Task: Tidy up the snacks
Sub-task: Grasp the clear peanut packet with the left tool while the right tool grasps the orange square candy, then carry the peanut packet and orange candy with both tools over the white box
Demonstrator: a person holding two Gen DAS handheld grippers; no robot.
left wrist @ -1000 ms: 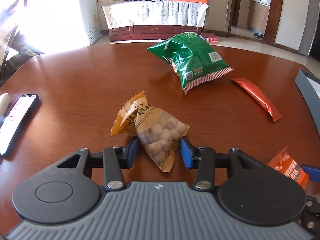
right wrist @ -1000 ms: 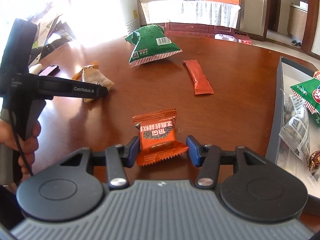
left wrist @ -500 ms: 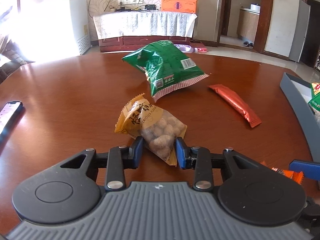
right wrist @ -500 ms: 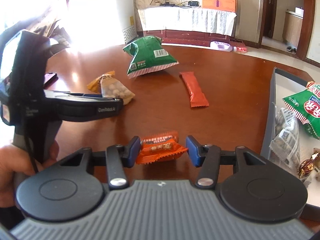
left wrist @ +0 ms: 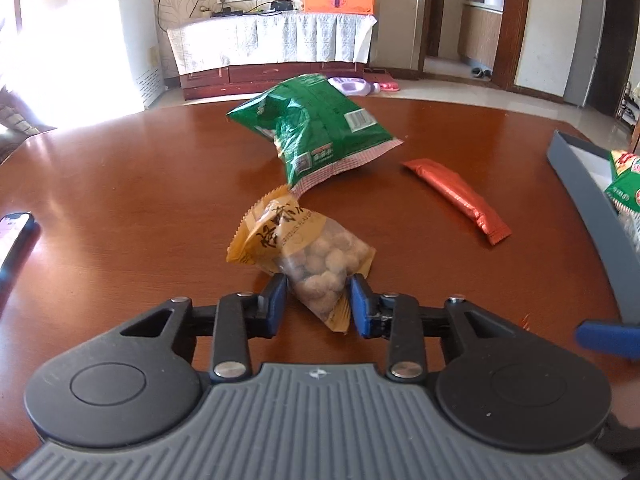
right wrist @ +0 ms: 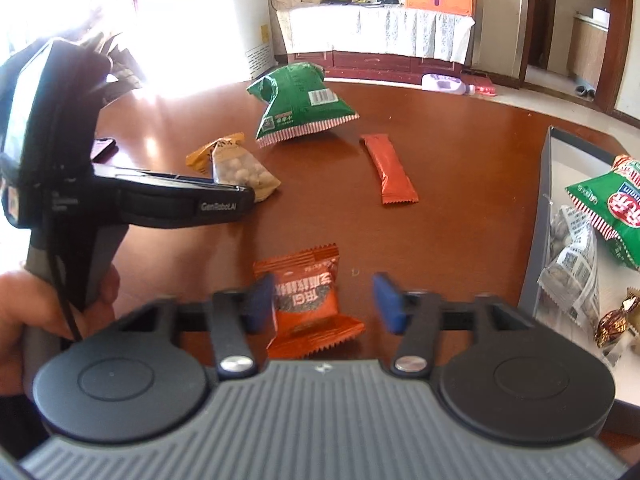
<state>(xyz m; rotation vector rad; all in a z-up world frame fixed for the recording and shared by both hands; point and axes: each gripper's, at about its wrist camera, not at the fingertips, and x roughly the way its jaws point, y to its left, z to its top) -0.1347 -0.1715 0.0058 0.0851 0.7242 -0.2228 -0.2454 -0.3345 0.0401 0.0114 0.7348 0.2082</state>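
My left gripper [left wrist: 318,305] is shut on the lower end of a yellow bag of round nuts [left wrist: 301,256], which also shows in the right wrist view [right wrist: 236,166]. My right gripper [right wrist: 325,304] is open around a small orange snack packet [right wrist: 308,300]; the left pad is near the packet, the right pad stands apart from it. A big green bag [left wrist: 316,130] [right wrist: 300,104] and a long orange bar [left wrist: 458,198] [right wrist: 390,168] lie further out on the brown table [left wrist: 120,184].
A grey tray [right wrist: 538,216] at the right edge holds several snacks, among them a green-and-red bag [right wrist: 612,208]; its wall also shows in the left wrist view [left wrist: 588,204]. A phone [left wrist: 14,236] lies at the table's left. The left gripper's body [right wrist: 120,196] is left of the right one.
My left gripper closed on the nut bag and has turned right, bringing the tray into view. The right gripper's jaws have widened around the orange packet, which now stands more upright.
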